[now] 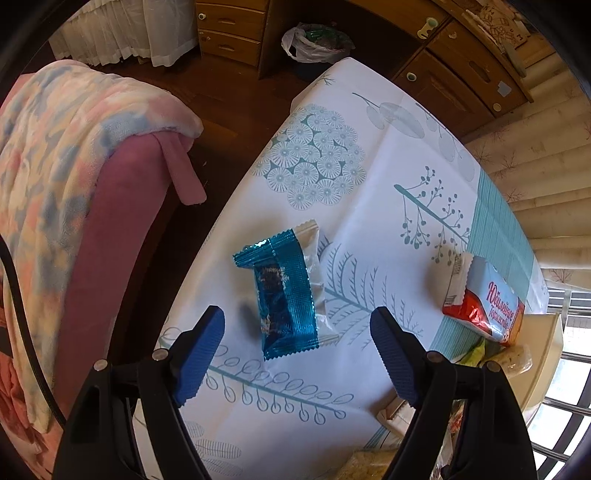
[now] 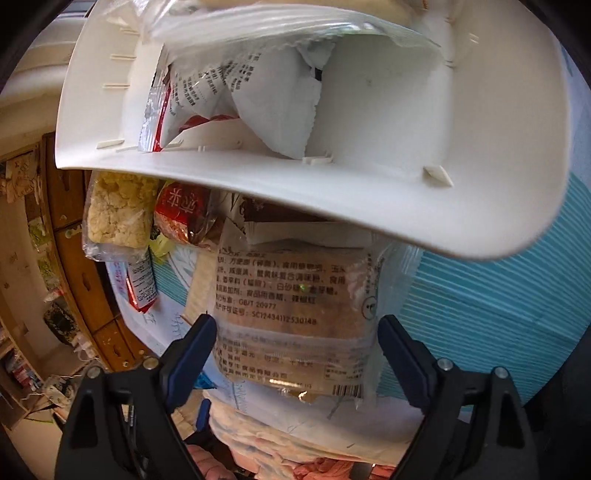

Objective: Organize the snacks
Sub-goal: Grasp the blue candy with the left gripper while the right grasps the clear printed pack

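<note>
Snacks on the patterned bench, both tongs wide

Surface: the bench is covered by a white cloth (image 1: 388,155) printed with teal leaves, twigs and round flower heads, with a striped teal band along one edge. A blue foil snack packet (image 1: 286,295) is seen lying flat on the cloth, overlapping a clear-and-white wrapper beneath it. The left tongs (image 1: 297,354) are held wide above the near end of this packet, pointing steeply down; nothing is gripped, and the pads stand apart from the foil. A red and white biscuit pack (image 1: 484,299) lies well apart toward the striped band, beside a cream-coloured tray edge.

From the right wrist view, a white divided tray (image 2: 258,173) is seen with white and red sachets lying in its compartments. In front of it a clear pack of noodles (image 2: 295,302) with printed text lies on the cloth. The right tongs (image 2: 297,354) are spread wide on either side of this pack; no pressing by the pads is seen. A pale crumbly block in a clear wrap (image 2: 118,214) and a red packet (image 2: 184,218) lie beside the tray.

Room: a dark wood floor, wooden drawers (image 1: 231,29), a bin lined with a plastic bag (image 1: 314,40), white curtains, and a pink seat draped with a pastel blanket (image 1: 66,155) are noted.
</note>
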A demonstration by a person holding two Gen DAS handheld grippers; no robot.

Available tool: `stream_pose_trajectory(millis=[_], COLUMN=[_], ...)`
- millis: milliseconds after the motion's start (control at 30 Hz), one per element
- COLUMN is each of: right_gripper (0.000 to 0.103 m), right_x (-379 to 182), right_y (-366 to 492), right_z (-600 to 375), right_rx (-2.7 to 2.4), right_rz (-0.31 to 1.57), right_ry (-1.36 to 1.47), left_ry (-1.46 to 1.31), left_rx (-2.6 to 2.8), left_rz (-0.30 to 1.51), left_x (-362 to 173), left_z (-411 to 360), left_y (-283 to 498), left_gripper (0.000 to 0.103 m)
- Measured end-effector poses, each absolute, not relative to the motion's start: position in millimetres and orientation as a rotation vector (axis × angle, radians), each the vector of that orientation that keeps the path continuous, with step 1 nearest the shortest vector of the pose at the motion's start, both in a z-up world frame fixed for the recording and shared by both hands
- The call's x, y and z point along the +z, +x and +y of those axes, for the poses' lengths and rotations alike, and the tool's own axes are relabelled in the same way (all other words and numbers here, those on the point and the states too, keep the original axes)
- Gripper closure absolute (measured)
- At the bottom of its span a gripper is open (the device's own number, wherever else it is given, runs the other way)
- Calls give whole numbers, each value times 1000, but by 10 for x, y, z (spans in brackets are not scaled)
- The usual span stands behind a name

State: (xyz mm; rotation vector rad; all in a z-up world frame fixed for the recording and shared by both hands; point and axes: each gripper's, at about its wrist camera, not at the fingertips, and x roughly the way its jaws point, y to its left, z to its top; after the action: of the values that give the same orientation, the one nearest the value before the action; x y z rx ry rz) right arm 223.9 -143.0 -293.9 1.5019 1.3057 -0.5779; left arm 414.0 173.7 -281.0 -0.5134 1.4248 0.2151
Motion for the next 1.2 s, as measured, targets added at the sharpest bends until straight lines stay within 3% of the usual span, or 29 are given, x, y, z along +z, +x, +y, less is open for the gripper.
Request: stream_pose_trajectory(millis=[367, 733, 1200], right_gripper=[7, 24, 30], right_x=[-3009, -3032, -2989], right_y=[2352, 2340, 1978], right_z=[-1483, -1525, -1449], right_rx=[-593, -541, -510], right_rz=[1363, 1354, 1350], right_ry=[1440, 1477, 1625], left_ry=[-511, -492, -446], left_rx=[208, 184, 97], left_rz=[1425, 1426, 1444], left_x=[-2949, -2947, -2806], left_z=[1758, 1768, 1723], left_y=[4195, 4155, 3749], left_gripper=[66, 73, 74])
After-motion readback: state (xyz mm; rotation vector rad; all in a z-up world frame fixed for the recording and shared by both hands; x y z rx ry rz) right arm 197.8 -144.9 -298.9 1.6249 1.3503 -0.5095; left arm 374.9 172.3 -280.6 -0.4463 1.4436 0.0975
